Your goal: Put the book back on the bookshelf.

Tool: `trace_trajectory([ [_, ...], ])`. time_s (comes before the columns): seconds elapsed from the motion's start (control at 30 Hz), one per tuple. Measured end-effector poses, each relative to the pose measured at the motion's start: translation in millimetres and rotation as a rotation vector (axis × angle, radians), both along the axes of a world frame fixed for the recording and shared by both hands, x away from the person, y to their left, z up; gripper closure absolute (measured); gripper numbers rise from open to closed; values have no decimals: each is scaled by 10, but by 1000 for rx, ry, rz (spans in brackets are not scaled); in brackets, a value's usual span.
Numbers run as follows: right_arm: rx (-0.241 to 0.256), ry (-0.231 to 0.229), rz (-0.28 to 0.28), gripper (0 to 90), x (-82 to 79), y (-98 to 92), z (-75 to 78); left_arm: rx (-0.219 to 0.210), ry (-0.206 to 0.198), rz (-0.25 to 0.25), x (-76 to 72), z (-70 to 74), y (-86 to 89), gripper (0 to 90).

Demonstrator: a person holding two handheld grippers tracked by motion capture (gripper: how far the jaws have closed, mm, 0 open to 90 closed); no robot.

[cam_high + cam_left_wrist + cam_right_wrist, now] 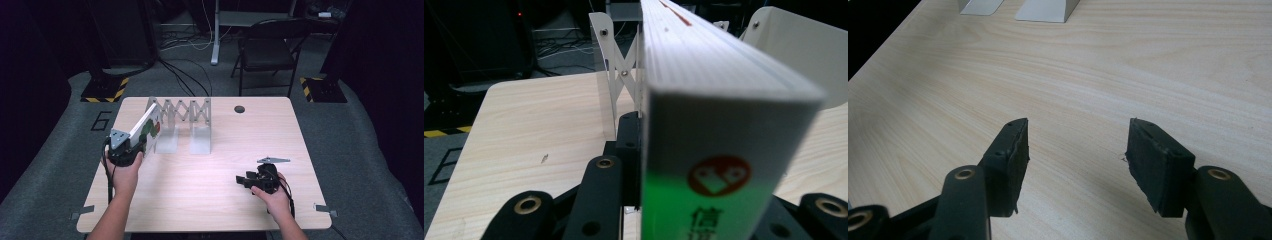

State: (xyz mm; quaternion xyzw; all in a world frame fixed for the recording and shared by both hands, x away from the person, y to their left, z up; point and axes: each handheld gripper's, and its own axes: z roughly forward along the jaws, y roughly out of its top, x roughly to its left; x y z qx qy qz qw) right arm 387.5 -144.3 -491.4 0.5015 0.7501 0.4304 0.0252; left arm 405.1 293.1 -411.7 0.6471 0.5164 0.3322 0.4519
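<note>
- Thick white book with green-and-red cover (146, 127): clamped in the left tongs (131, 146), raised at a tilt above the worktop's left side, its far end at the rack.
- Grey metal expanding scissor-lattice book rack (184, 116): standing on pale wood worktop (210, 190).
- Right tongs (1075, 150): released, jaws apart, low over bare worktop, well apart from the book.

One book (148, 125), one expanding rack (182, 116), two grippers, one chair (267, 50).

Your table (200, 175) sits brightly lit from overhead while the room around it falls nearly black. Soft glare washes the wood near the white rack (182, 117). Up close, your book (724, 125) blurs at its near edge; the high view looks grainy.
</note>
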Motion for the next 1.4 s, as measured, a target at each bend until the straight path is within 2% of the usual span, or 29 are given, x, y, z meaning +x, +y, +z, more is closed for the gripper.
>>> trace_trajectory([
  [0.13,5,4,-2,420,-5,0,3,-4,10,6,61,-34,-16,758],
  [0.23,7,0,-3,420,-8,-4,3,9,18,4,112,-68,-28,758],
  [0.47,0,-9,6,420,-34,19,5,-19,18,45,217,-163,-32,758],
  [0.6,4,-11,-4,420,-52,-20,7,2,24,47,252,-205,-53,757],
  [0.9,-1,-15,-10,420,-106,-48,10,5,46,51,332,-265,-102,757],
  [1.03,-1,-15,-20,420,-126,-64,7,23,55,42,372,-287,-145,757],
  [1.07,-2,-18,-19,420,-129,-71,3,11,46,47,385,-298,-166,757],
  [1.13,-5,-21,-20,420,-142,-95,0,25,50,43,399,-305,-176,757],
  [1.27,1,-11,-34,420,-165,-111,8,28,60,48,437,-318,-183,757],
  [1.3,1,-14,-35,420,-170,-123,9,16,56,58,447,-324,-192,757],
  [1.33,3,-18,-37,420,-172,-130,8,31,65,52,451,-323,-184,757],
  [1.4,6,-15,-43,420,-177,-143,10,27,61,56,462,-331,-199,757],
])
